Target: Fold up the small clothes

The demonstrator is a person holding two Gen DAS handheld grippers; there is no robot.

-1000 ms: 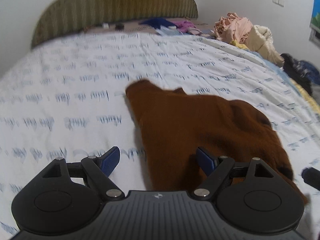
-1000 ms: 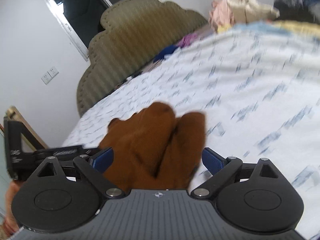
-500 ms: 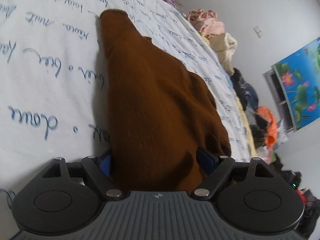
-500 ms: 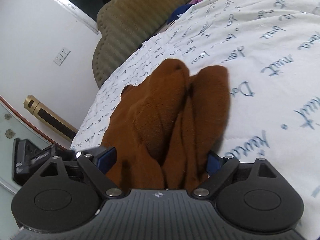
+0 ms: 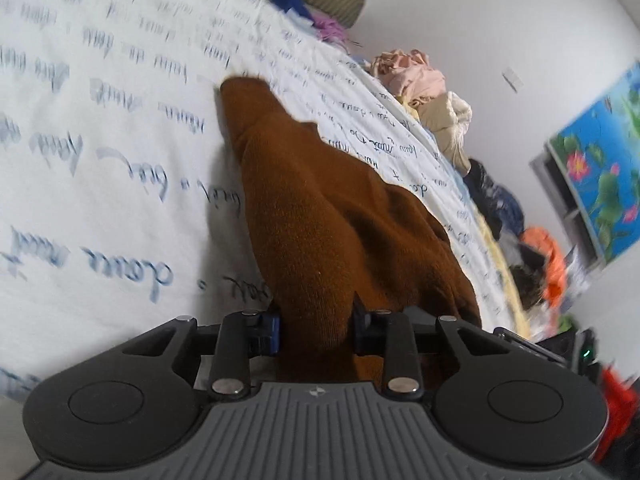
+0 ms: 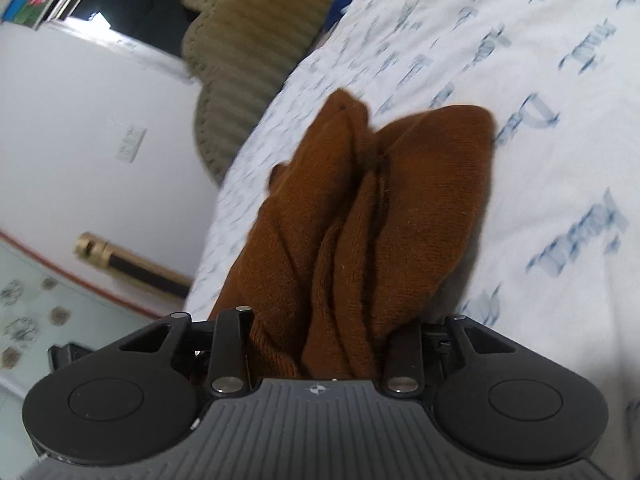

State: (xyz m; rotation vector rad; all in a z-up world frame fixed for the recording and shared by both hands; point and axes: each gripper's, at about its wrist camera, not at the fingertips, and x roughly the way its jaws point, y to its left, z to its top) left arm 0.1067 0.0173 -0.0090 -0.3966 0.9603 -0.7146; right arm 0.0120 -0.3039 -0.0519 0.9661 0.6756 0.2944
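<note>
Left gripper (image 5: 316, 330) has just been closing and now pinches the near edge of the brown garment (image 5: 320, 208), which trails away across the printed bedsheet (image 5: 100, 184). Over to the right wrist view: right gripper (image 6: 320, 350) has also just closed, bunched brown folds clamped between its jaws. Both grips are set; by my read the fold itself is still to come.

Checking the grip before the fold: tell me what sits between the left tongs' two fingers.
In the left wrist view, a bunched edge of the brown garment fills the gap of the left tongs, which have just been closing; both pads press on it.
</note>
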